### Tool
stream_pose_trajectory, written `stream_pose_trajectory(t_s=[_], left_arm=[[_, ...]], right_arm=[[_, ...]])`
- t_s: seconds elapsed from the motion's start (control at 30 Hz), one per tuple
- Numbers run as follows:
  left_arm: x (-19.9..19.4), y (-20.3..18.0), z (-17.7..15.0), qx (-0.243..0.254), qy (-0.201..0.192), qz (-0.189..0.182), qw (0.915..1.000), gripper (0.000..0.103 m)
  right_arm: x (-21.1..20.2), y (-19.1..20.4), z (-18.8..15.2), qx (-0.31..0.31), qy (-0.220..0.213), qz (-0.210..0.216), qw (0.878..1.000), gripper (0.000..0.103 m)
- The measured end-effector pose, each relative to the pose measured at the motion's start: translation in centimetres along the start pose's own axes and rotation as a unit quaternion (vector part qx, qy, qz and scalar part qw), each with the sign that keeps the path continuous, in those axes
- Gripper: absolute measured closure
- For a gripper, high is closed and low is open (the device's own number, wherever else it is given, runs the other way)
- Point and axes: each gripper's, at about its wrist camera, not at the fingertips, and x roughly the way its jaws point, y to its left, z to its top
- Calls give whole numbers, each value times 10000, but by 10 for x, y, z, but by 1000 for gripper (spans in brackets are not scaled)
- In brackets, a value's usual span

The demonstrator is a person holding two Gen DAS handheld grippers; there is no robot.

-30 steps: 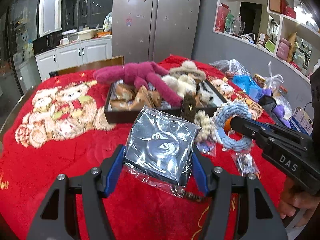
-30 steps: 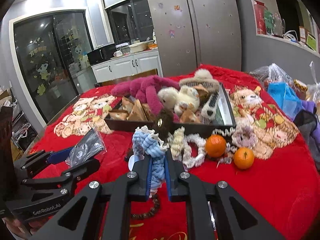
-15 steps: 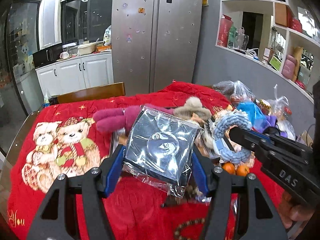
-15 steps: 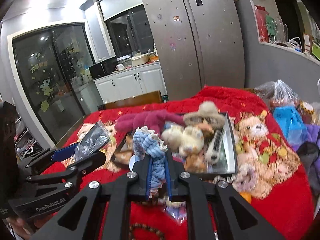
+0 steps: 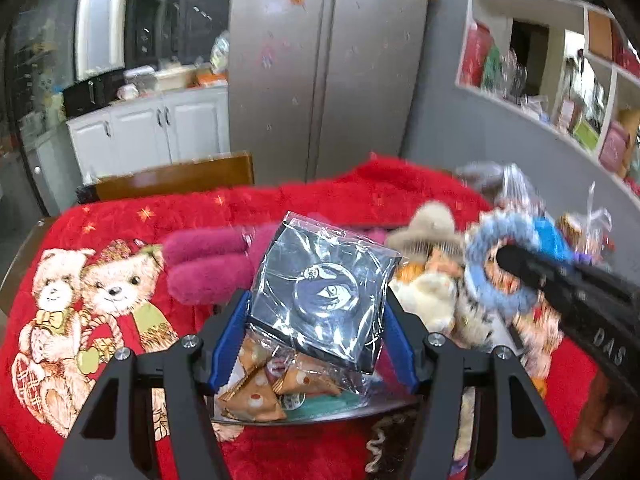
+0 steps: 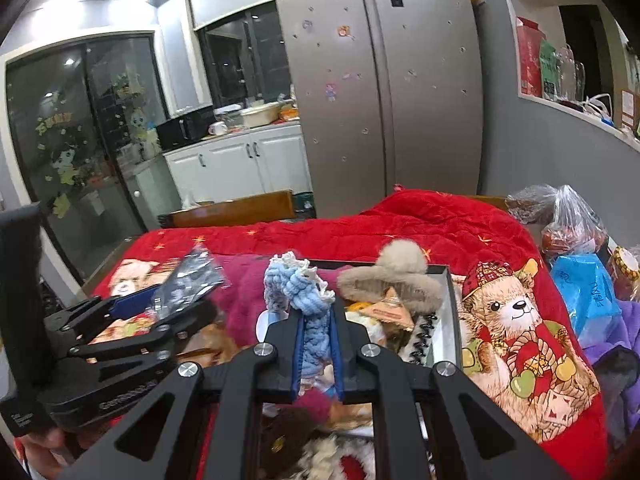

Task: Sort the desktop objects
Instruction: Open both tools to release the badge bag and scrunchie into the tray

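Observation:
My left gripper (image 5: 314,316) is shut on a dark packet in clear plastic (image 5: 320,292) and holds it in the air over the black tray (image 5: 320,410), above wrapped snacks (image 5: 260,384). My right gripper (image 6: 316,344) is shut on a blue and white knitted ring (image 6: 298,292), also held over the tray (image 6: 450,312). The ring (image 5: 504,268) and right gripper show blurred at the right of the left wrist view. The tray holds a magenta plush toy (image 5: 208,264), a cream plush (image 5: 428,296) and a furry hair clip (image 6: 396,276).
A red blanket with teddy bears (image 5: 84,312) covers the table. Plastic bags (image 6: 576,220) and a blue bag (image 6: 588,292) lie at the right edge. A wooden chair back (image 5: 176,178) stands behind the table. A fridge (image 6: 380,80) is beyond.
Both grippers have risen and moved forward over the tray, each still holding its item. The tray and plush toys now lie directly beneath them.

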Motion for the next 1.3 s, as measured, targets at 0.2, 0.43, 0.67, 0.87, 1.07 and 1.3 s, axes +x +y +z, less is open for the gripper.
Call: stream_pose_trajectory(t_s=[0.2,0.43,0.67,0.87,1.07,1.3], left_arm=[[6,11,-8,95,-1,103,9999,39],[15,21,-10,-24,121,116,9999,39],[18,15,-12,79,173,157,9997,39],[20,15,-12,96,200,141,9997,39],[26,17,-13,36,281,199,9994,38],[28,21,-13,-62,337,196,9992,6]], right_arm=[[16,-6,-4,-65,156,-109,9998,91],[24,-10,-6,-10,299,-79,9995,91],[29,-4,-10,-104,381,-56,9992,91],[31,-5,-11,-110,420,-136,9990,91],[29,-5,-9,-100,357,-163,9992,91],[34,-5,-11,-38,483,88,9988,60]])
